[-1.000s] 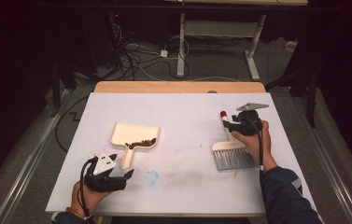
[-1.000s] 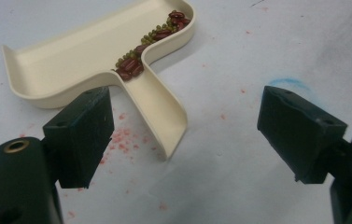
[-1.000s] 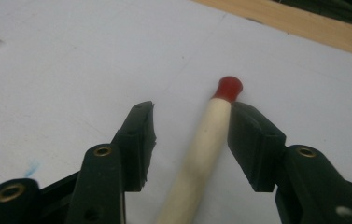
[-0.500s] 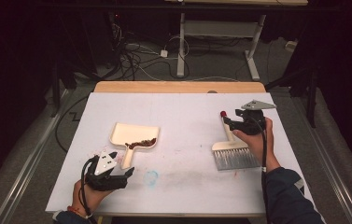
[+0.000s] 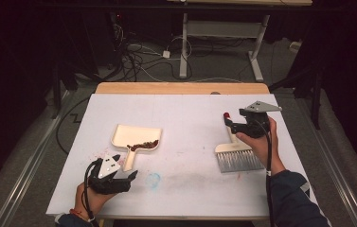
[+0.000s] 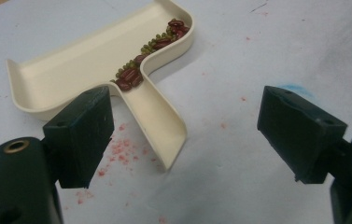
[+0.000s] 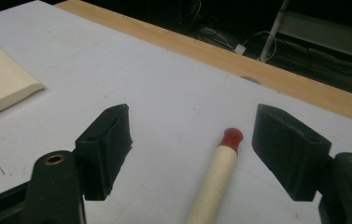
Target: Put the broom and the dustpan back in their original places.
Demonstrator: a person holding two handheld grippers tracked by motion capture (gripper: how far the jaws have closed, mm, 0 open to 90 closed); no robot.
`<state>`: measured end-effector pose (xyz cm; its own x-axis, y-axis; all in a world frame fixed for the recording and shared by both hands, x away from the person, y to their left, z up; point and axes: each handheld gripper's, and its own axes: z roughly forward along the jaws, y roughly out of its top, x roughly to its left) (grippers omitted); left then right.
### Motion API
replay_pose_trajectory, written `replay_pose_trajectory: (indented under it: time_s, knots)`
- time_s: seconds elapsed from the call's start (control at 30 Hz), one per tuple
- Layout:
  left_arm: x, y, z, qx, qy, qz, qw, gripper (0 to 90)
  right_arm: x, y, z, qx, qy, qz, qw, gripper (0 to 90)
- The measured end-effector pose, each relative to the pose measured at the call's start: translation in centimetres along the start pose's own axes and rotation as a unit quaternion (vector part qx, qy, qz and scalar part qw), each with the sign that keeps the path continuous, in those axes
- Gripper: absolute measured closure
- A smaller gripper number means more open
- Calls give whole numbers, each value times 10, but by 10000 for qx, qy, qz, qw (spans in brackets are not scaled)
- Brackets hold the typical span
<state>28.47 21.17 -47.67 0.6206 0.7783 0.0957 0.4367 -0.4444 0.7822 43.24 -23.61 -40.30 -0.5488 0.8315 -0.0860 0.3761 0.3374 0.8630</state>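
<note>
A cream dustpan (image 5: 133,135) lies on the white table (image 5: 185,113) at centre left, with red and green beans (image 5: 143,144) piled at its back wall. In the left gripper view the dustpan's handle (image 6: 162,128) points toward my left gripper (image 6: 187,119), whose jaws stand open on either side of the handle's end without touching it. At the right lies a brush (image 5: 239,160) with grey bristles and a red-tipped cream handle (image 7: 215,179). My right gripper (image 7: 192,140) hovers open over that handle, which passes nearer the right jaw. The high view shows my left gripper (image 5: 129,176) and right gripper (image 5: 228,124).
Red crumbs (image 6: 117,151) speckle the table beside the dustpan handle. A faint blue smudge (image 5: 153,179) marks the table near the front. A wooden strip (image 5: 181,88) runs along the far edge, with cables and a desk frame on the floor beyond.
My right gripper has shifted only slightly above the brush handle. Dustpan, brush and left gripper stay where they were.
</note>
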Motion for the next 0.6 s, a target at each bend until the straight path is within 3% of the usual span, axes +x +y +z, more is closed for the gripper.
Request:
replay_pose_trajectory:
  time_s: [0.6]
  knots:
    - [-4,1,2,2,-11,123,9999,182,12,7,-20,-278,29,-202,9994,246]
